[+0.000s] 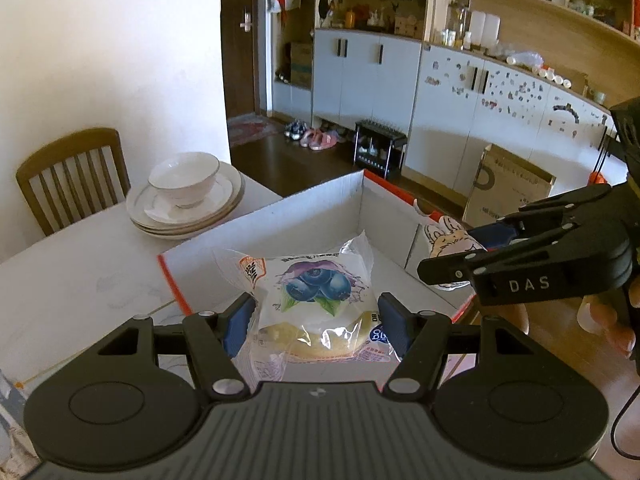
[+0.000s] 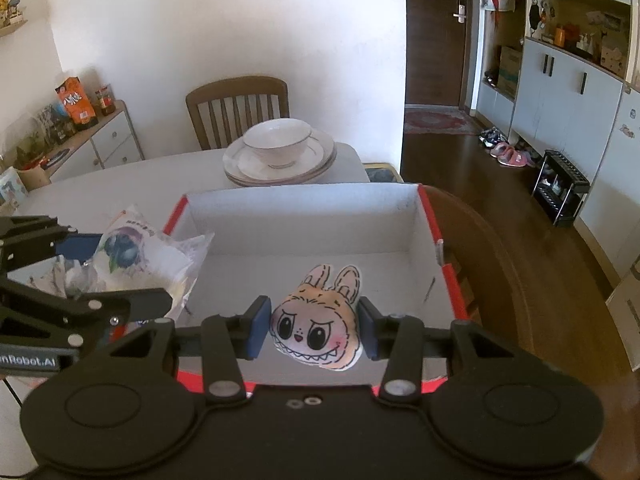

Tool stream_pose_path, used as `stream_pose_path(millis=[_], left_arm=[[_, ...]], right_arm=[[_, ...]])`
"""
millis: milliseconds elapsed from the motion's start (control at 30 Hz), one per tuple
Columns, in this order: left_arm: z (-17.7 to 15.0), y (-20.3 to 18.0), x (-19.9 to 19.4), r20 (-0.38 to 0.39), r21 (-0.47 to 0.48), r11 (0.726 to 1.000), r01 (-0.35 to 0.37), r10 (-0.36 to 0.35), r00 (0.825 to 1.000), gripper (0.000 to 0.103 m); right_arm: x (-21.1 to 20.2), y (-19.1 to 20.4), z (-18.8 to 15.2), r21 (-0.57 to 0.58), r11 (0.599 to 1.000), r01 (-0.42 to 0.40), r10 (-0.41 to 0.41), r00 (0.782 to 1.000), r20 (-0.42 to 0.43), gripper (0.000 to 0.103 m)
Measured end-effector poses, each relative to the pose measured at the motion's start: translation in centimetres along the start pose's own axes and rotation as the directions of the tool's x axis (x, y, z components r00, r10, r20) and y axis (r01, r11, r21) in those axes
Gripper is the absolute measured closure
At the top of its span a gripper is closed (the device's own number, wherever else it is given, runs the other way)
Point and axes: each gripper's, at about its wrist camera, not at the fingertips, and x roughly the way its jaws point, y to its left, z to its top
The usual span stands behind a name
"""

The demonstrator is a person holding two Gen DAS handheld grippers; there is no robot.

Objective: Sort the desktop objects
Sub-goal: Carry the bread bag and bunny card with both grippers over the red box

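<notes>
My left gripper (image 1: 316,326) is shut on a blueberry bread packet (image 1: 316,300) and holds it over the near left edge of an open white box with red sides (image 1: 304,204). My right gripper (image 2: 316,330) is shut on a rabbit-face plush toy (image 2: 318,326) and holds it above the box's (image 2: 300,216) near side. In the right wrist view the left gripper (image 2: 120,276) and the packet (image 2: 140,256) show at the left. In the left wrist view the right gripper (image 1: 460,256) and the toy (image 1: 448,240) show at the right.
A white bowl (image 1: 186,178) sits on stacked plates (image 1: 188,208) at the table's far end, in front of a wooden chair (image 1: 68,172). The white table (image 1: 80,280) holds the box. Another chair back (image 2: 480,260) stands right of the box.
</notes>
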Motion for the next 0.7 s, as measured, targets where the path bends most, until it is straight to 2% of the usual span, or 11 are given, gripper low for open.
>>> stream_pose_path(millis=[233,333,433,533,700], left_arm=[[1.6,-0.1,3.6,-0.061,0.028,1.000,-0.004,0.006,0.998,0.037],[2.4,0.5,5.4,-0.106,-0.005,1.000,0.013,-0.013,0.994,0.037],[3.0,0.9,7.6,-0.159,-0.033,0.999,0.030,-0.035,0.987,0.037],[3.2,1.2,9.5,-0.196,-0.025,0.999,0.022,-0.027,0.980,0.037],[3.3,1.8,12.5,-0.278,-0.038,0.999,0.035,-0.044,0.960,0.037]], right_arm=[[1.9,-1.3,0.4,-0.041,0.999,-0.001,0.000,1.000,-0.019,0.059],[3.2,-1.6,0.7,-0.079,0.997,-0.018,0.014,0.999,-0.049,0.059],[4.4,-1.6,0.9,-0.114,0.993,-0.027,0.017,0.997,-0.081,0.059],[5.6,-1.6,0.8,-0.129,0.991,-0.032,0.018,0.993,-0.114,0.059],[7.9,-1.8,0.6,-0.135,0.988,-0.078,0.047,0.975,-0.219,0.059]])
